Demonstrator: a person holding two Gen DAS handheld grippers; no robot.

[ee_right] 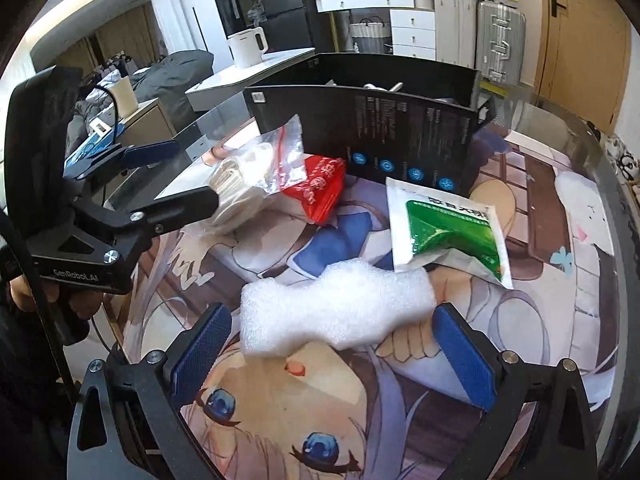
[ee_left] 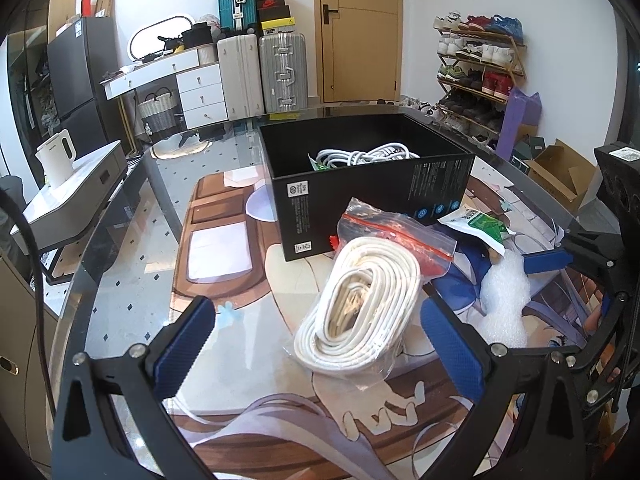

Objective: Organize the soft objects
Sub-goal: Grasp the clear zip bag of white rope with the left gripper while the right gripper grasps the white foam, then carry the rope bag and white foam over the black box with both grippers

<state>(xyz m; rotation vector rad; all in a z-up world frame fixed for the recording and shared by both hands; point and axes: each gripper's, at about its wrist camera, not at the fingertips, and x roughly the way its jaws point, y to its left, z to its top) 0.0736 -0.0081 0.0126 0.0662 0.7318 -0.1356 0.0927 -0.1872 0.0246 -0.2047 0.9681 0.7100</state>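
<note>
A clear zip bag holding a coiled white cable (ee_left: 360,316) lies on the printed mat, between the wide-open fingers of my left gripper (ee_left: 316,340). The bag also shows in the right wrist view (ee_right: 248,176). A white foam wrap piece (ee_right: 336,312) lies between the open fingers of my right gripper (ee_right: 332,348); it also shows in the left wrist view (ee_left: 504,304). A black open box (ee_left: 372,192) behind holds white cables (ee_left: 364,156). A green-and-white packet (ee_right: 448,232) and a red bag (ee_right: 324,188) lie in front of the box (ee_right: 384,132).
The printed mat (ee_right: 280,408) covers a round glass table (ee_left: 120,280). Around it stand a white side table with a kettle (ee_left: 56,160), suitcases (ee_left: 264,72), a shoe rack (ee_left: 480,68) and a cardboard box (ee_left: 560,172).
</note>
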